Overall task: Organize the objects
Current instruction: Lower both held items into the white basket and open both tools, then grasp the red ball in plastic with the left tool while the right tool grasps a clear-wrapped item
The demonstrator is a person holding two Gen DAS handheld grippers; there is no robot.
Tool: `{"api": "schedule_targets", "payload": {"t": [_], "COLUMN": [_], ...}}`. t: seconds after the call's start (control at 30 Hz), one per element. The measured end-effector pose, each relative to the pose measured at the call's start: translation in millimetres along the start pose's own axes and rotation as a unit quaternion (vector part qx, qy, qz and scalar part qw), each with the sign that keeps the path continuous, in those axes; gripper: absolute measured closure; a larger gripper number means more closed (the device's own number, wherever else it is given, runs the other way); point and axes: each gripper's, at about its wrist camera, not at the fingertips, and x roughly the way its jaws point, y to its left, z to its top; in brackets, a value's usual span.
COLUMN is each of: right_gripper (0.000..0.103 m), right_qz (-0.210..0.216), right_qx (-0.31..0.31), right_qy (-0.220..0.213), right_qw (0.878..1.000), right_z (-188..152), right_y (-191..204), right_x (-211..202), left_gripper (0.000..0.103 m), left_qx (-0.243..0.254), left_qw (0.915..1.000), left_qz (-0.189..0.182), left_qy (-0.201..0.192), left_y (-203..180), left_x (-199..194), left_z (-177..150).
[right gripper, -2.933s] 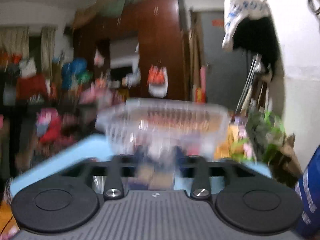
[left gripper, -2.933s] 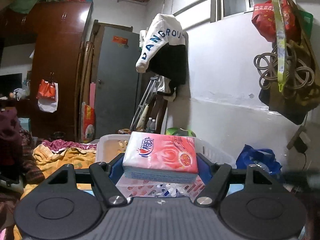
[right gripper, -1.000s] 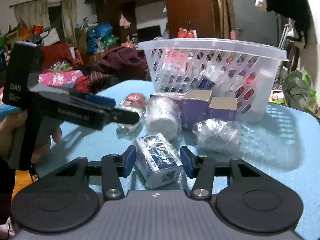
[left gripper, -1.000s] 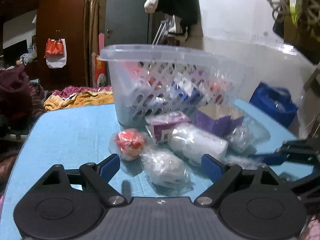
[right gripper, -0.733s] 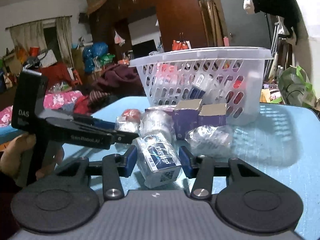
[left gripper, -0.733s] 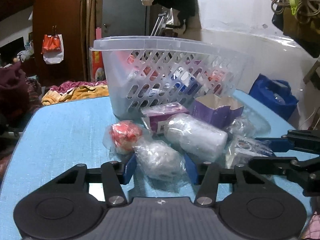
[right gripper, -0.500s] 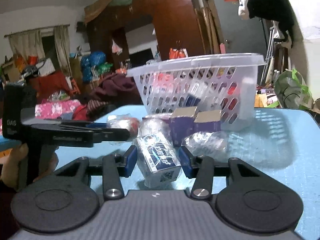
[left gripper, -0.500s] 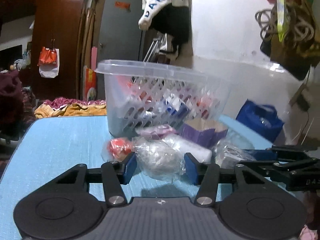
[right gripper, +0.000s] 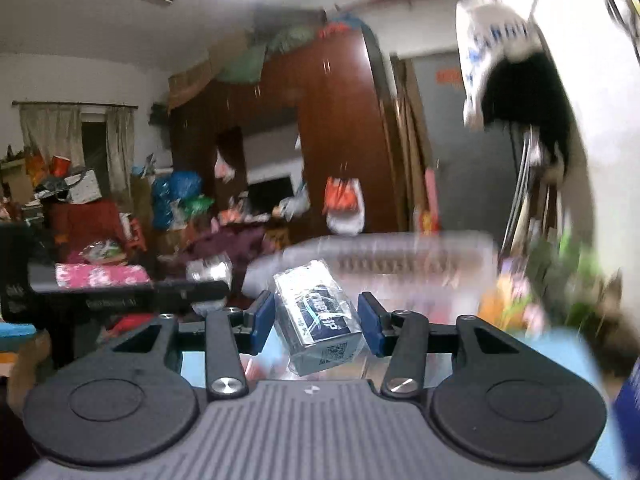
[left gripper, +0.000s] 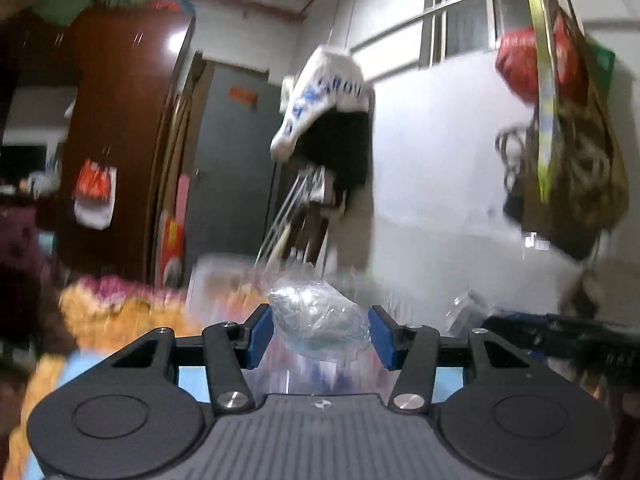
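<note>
My left gripper (left gripper: 320,330) is shut on a clear plastic-wrapped bundle (left gripper: 318,316) and holds it in the air above the white plastic basket (left gripper: 224,280), which is blurred. My right gripper (right gripper: 317,322) is shut on a blue and white wrapped packet (right gripper: 318,322) and holds it up in front of the basket (right gripper: 400,258). The left gripper also shows in the right wrist view (right gripper: 120,296) at the left, with its bundle (right gripper: 210,270) at the tip. The right gripper shows as a dark bar in the left wrist view (left gripper: 560,332).
The blue table (right gripper: 560,356) lies below, mostly hidden. A brown wardrobe (right gripper: 340,140) and a grey door (left gripper: 232,160) stand behind. A white and black garment (left gripper: 332,120) and bags (left gripper: 560,140) hang on the white wall at the right. Clutter fills the room at the left.
Both grippers have lifted their items off the table and risen toward the basket's rim. The views now tilt upward and are blurred by motion.
</note>
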Motion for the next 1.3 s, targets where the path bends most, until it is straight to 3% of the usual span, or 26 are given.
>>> {"api": "schedule_targets", "payload": {"t": [0.13, 0.23, 0.37, 0.4, 0.43, 0.47, 0.6, 0.7, 0.77, 0.9, 0.97, 1.13, 1.23, 1.3], "right_gripper": [0.053, 0.053, 0.052, 0.045, 0.024, 0.016, 0.0, 0.0, 0.0, 0.0, 0.0, 0.001, 0.014, 0.015], "right_qz": [-0.037, -0.05, -0.059, -0.061, -0.066, -0.071, -0.041, -0.021, -0.028, -0.021, -0.031, -0.041, -0.047, -0.045], "right_qx": [-0.024, -0.021, -0.037, -0.038, -0.037, -0.033, -0.005, -0.01, -0.012, 0.032, 0.021, -0.006, 0.007, 0.017], "right_qy": [0.003, 0.022, 0.039, 0.043, 0.054, 0.054, 0.024, 0.025, 0.073, 0.17, 0.203, 0.229, 0.24, 0.24], "right_qw": [0.999, 0.998, 0.997, 0.996, 0.996, 0.996, 0.999, 0.999, 0.997, 0.985, 0.978, 0.973, 0.97, 0.969], "right_z": [52, 65, 58, 55, 51, 47, 30, 4, -18, -54, -62, -75, -81, -87], "right_y": [-17, -31, -36, -37, -40, -42, -42, -36, -36, -43, -36, -27, -33, -37], "right_x": [45, 74, 95, 99, 105, 98, 47, 10, 13, 41, 53, 67, 69, 67], "left_gripper": [0.047, 0.047, 0.044, 0.042, 0.039, 0.039, 0.039, 0.03, 0.024, 0.023, 0.023, 0.027, 0.027, 0.027], "left_qx": [0.005, -0.002, 0.003, 0.01, 0.013, 0.011, -0.004, -0.001, -0.003, 0.004, 0.008, 0.003, 0.001, 0.007], "left_qw": [0.9991, 0.9982, 0.9958, 0.9947, 0.9939, 0.9943, 0.9986, 0.9985, 0.9968, 0.9902, 0.9872, 0.9798, 0.976, 0.9743], "left_qz": [0.016, 0.022, 0.028, 0.035, 0.043, 0.046, 0.013, 0.029, 0.038, 0.053, 0.062, 0.076, 0.079, 0.083], "left_qy": [0.038, 0.056, 0.087, 0.097, 0.1, 0.096, 0.052, 0.047, 0.07, 0.129, 0.147, 0.185, 0.203, 0.209], "left_y": [-1, 5, 11, 12, 14, 17, 29, 33, 35, 40, 43, 53, 56, 51], "left_x": [60, 84, 104, 109, 109, 105, 49, 15, 11, 22, 28, 42, 48, 53], "left_z": [51, 56, 44, 39, 34, 31, 20, 4, -12, -44, -53, -67, -74, -79]}}
